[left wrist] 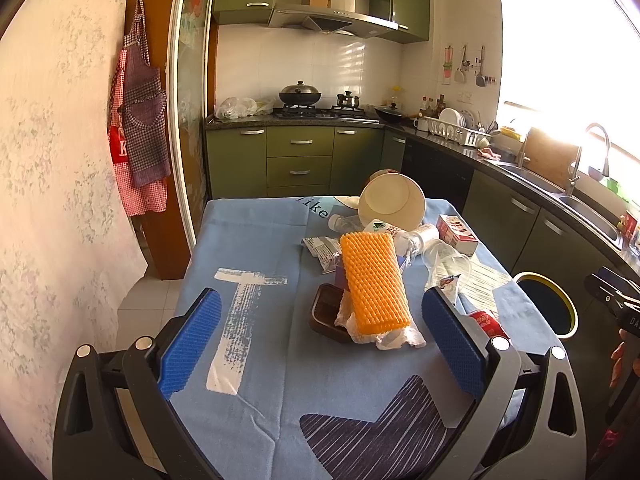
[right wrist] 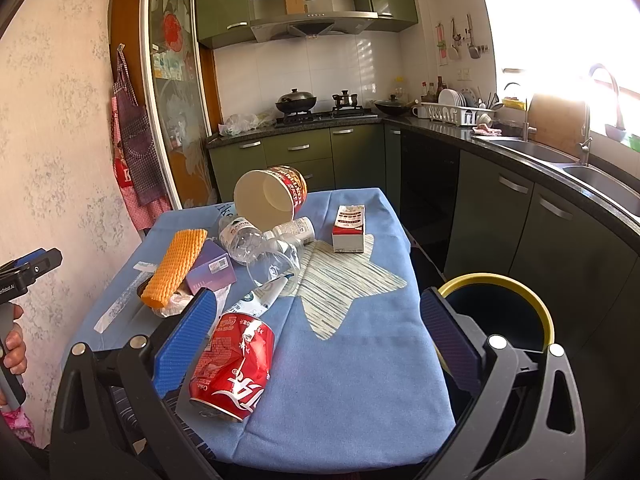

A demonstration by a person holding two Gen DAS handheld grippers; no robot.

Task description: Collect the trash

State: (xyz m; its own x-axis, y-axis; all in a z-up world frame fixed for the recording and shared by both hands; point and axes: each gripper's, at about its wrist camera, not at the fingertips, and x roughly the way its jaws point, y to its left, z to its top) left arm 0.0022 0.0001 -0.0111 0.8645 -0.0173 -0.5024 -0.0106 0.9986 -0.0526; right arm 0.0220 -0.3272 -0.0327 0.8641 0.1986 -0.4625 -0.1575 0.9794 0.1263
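Trash lies on a table with a blue cloth (left wrist: 264, 360). An orange foam sleeve (left wrist: 374, 282) rests on a dark tray (left wrist: 326, 312) and a white plastic bag (left wrist: 396, 338). Behind stand a tipped paper bowl (left wrist: 392, 200), clear bottles (left wrist: 416, 236), a clear cup (left wrist: 450, 258) and a red-white carton (left wrist: 458, 234). A crushed red cola can (right wrist: 232, 364) lies just ahead of my right gripper (right wrist: 316, 344), near its left finger. My left gripper (left wrist: 320, 340) is open and empty before the tray. The right gripper is open and empty. A yellow-rimmed bin (right wrist: 500, 312) stands right of the table.
A purple box (right wrist: 210, 268) and a squeezed tube (right wrist: 260, 298) lie among the trash. Green kitchen cabinets (left wrist: 300, 156), a stove and a counter with a sink (right wrist: 592, 176) run behind and to the right. A wall with hanging aprons (left wrist: 140, 120) is on the left.
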